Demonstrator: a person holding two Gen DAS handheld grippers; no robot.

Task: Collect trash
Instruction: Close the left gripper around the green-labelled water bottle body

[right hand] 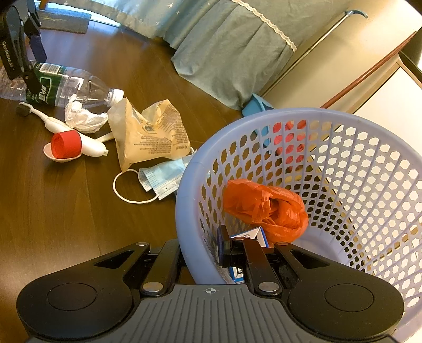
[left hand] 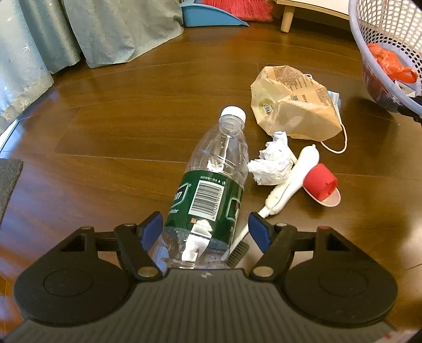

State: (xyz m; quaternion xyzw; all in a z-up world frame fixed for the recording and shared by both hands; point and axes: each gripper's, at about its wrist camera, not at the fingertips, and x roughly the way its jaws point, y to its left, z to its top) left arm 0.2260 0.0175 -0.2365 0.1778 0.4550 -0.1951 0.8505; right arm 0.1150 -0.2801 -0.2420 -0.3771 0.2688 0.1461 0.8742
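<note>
A clear plastic bottle [left hand: 219, 168] with a green label lies on the wooden floor. My left gripper [left hand: 205, 227] is open and straddles its lower half, the blue pads [left hand: 259, 229] a little off its sides. Beside the bottle lie a crumpled tissue [left hand: 271, 163], a white electric toothbrush [left hand: 290, 179], a red cap [left hand: 319, 182], a tan paper bag [left hand: 292, 105] and a face mask [right hand: 161, 179]. My right gripper [right hand: 200, 242] is shut on the wall of the lavender basket [right hand: 343, 118], one finger inside and one outside. In the basket lie an orange plastic bag [right hand: 263, 208] and a small carton [right hand: 253, 234].
Grey-green curtains [left hand: 105, 31] hang to the floor behind the trash. A blue dustpan [left hand: 211, 18], red broom bristles [left hand: 242, 8] and a wooden furniture leg [left hand: 287, 18] stand at the back. A dark mat [left hand: 8, 182] lies at the left edge.
</note>
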